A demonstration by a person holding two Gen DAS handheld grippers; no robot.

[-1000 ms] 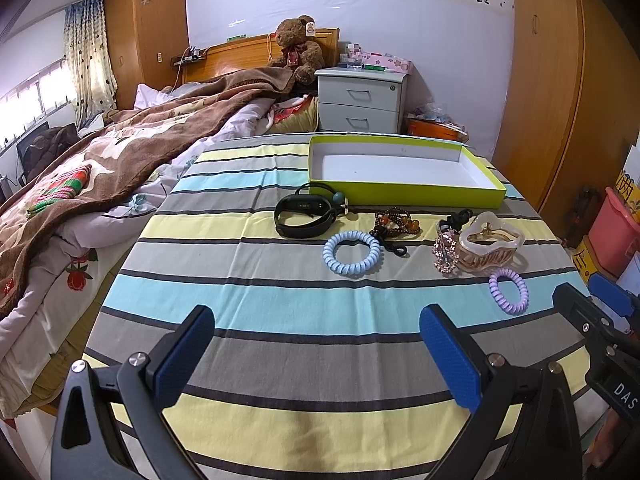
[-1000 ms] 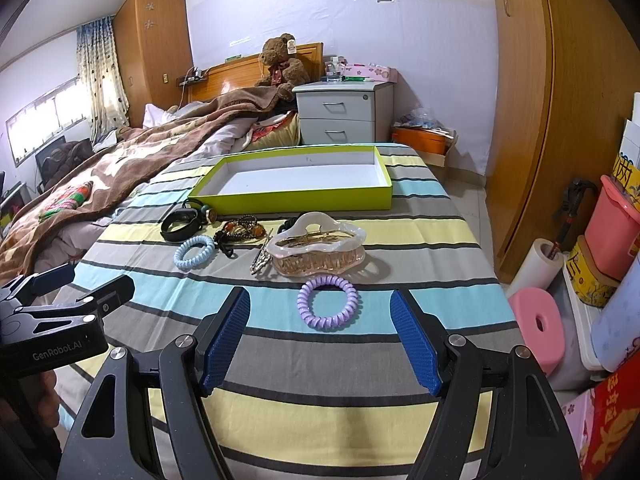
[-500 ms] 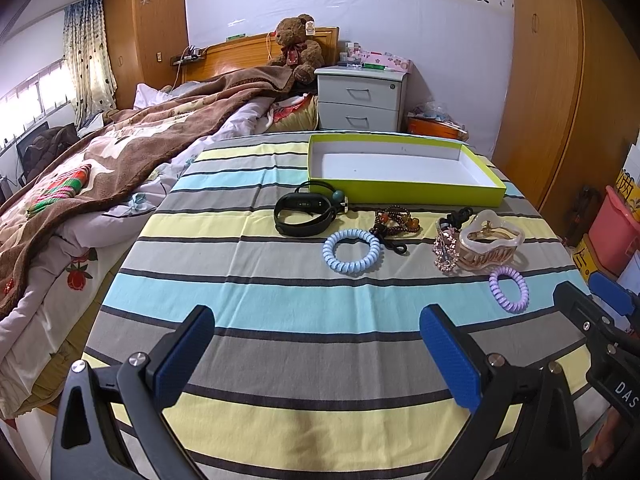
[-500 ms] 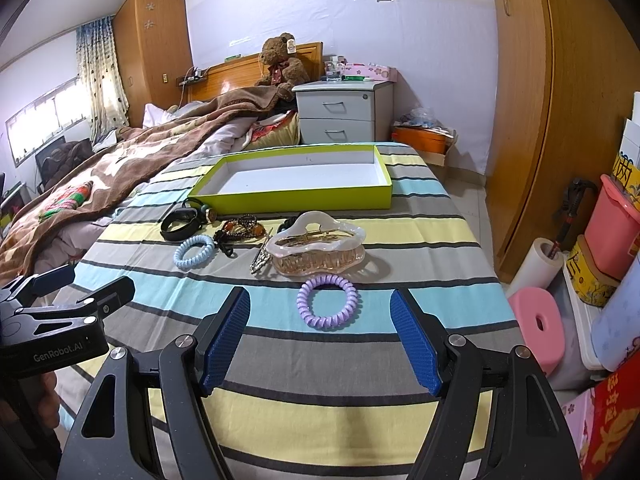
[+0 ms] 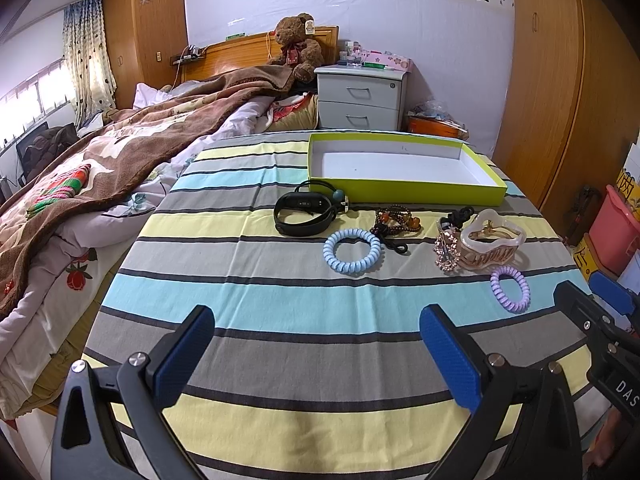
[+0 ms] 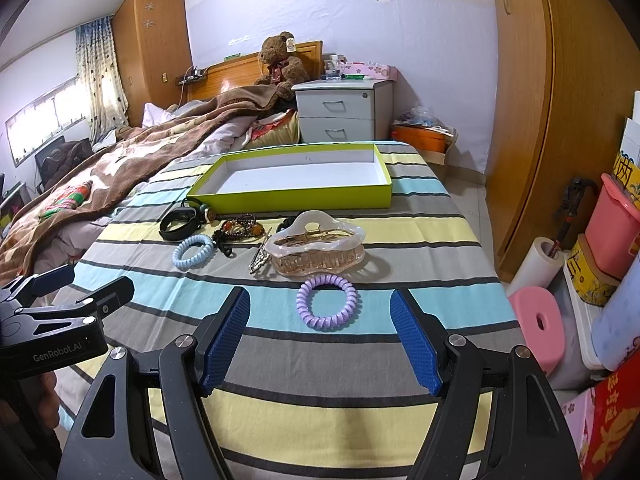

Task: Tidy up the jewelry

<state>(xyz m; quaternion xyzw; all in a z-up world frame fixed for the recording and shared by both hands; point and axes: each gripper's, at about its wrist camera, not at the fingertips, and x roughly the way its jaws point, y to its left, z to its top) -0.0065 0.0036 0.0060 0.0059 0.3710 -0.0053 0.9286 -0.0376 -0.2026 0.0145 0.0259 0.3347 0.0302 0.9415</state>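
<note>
A lime-green tray [image 5: 424, 194] [image 6: 296, 200] with a white inside stands at the far side of the striped table. In front of it lie a black wristband [image 5: 304, 212] [image 6: 180, 224], a blue coil hair tie [image 5: 352, 251] [image 6: 193, 252], a beaded bracelet [image 5: 396, 220] [image 6: 240, 228], a rhinestone clip [image 5: 446, 252] [image 6: 260, 258], a large translucent claw clip [image 5: 492, 240] [image 6: 316, 250] and a purple coil hair tie [image 5: 510, 288] [image 6: 327, 302]. My left gripper [image 5: 316, 356] is open and empty over the near table. My right gripper [image 6: 320, 336] is open and empty just short of the purple tie.
A bed with a brown blanket [image 5: 120, 152] borders the table's left edge. A grey nightstand [image 5: 360, 100] stands behind the tray. A wooden wardrobe [image 6: 560, 100], pink stool [image 6: 538, 320] and storage boxes [image 6: 616, 224] are to the right.
</note>
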